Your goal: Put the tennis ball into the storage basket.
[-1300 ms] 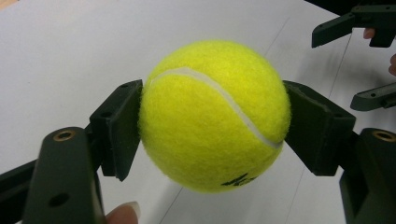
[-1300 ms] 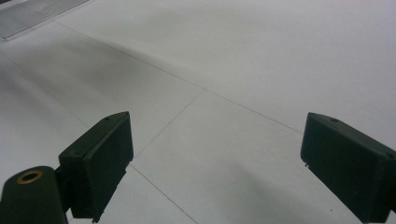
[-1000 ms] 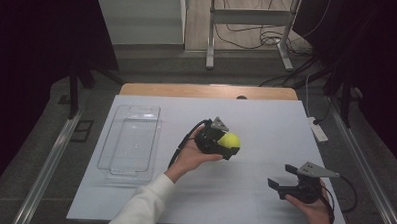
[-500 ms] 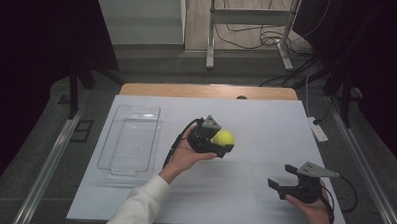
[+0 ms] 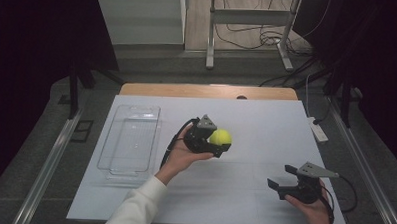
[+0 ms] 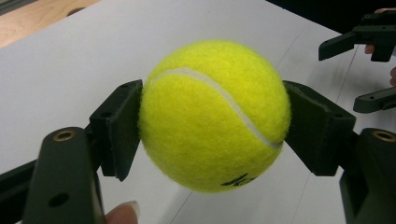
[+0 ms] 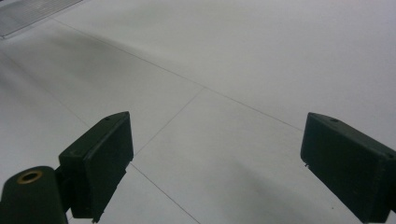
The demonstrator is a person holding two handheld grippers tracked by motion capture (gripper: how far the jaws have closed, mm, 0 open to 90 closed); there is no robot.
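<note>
Tennis ball (image 6: 212, 114) pinched at its two sides between the left gripper's (image 5: 216, 142) black pads (image 6: 119, 128), carried clear of the white table (image 5: 266, 124) near its middle. Pickup judged done; likely left: carrying over to the clear plastic tray (image 5: 130, 139) at the left, well apart from the ball, then letting go inside. Destination only a guess from the layout. Right gripper (image 5: 284, 181) held low at the near right, jaws spread wide with bare tabletop between them, holding nothing. Hard to make out: the black print on the ball's underside, cut by its curve; the tray's inside, see-through and dim, apparently without contents; how high the ball hangs over the table. Left hand (image 5: 182, 154) mostly tucked under its gripper in the high view, a fingertip alone poking in at the bottom of the left gripper view.
</note>
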